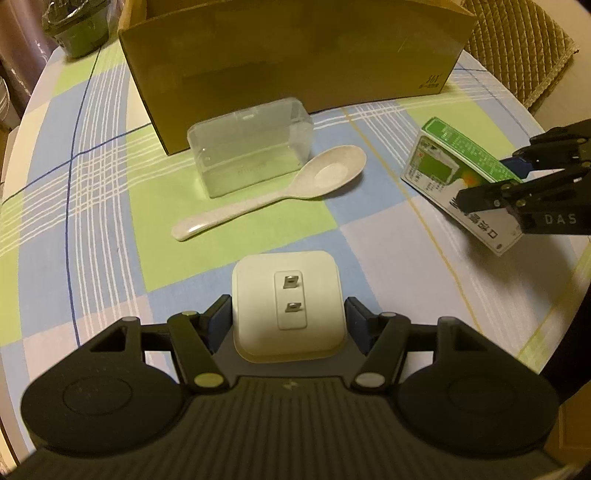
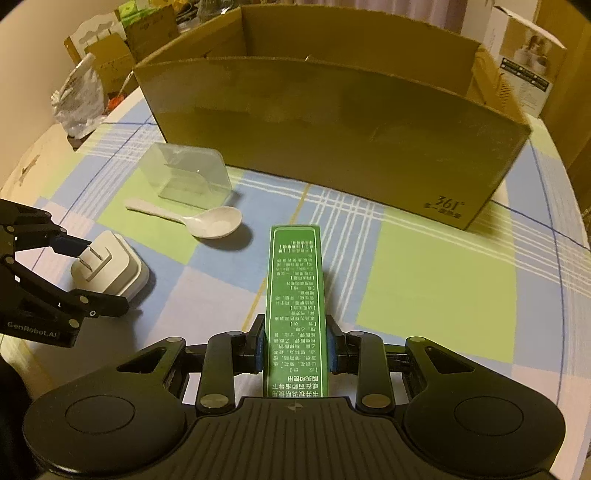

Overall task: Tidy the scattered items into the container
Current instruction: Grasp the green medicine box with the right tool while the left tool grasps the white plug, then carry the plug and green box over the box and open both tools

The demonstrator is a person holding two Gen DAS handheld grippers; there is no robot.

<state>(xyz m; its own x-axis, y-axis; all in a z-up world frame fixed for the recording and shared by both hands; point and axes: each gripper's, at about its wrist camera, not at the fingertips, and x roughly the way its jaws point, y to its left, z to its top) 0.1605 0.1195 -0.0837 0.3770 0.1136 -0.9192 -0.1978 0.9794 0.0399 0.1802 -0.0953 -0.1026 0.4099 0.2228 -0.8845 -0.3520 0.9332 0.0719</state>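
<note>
My left gripper (image 1: pixel 287 319) is shut on a white plug adapter (image 1: pixel 287 306) with its two metal prongs up; it also shows in the right wrist view (image 2: pixel 109 267), low over the tablecloth. My right gripper (image 2: pixel 295 347) is shut on a green and white medicine box (image 2: pixel 296 295), which also shows in the left wrist view (image 1: pixel 456 173). A white spoon (image 1: pixel 280 188) and a clear plastic box (image 1: pixel 251 147) lie in front of the open cardboard box (image 2: pixel 332 140) at the back of the table.
The round table has a blue, green and white checked cloth (image 2: pixel 436 288). A crumpled white bag (image 2: pixel 79 99) and cartons stand at the back left. A wicker chair back (image 1: pixel 517 48) is behind the table. A dark bag-lined bin (image 1: pixel 75 26) sits at the far left.
</note>
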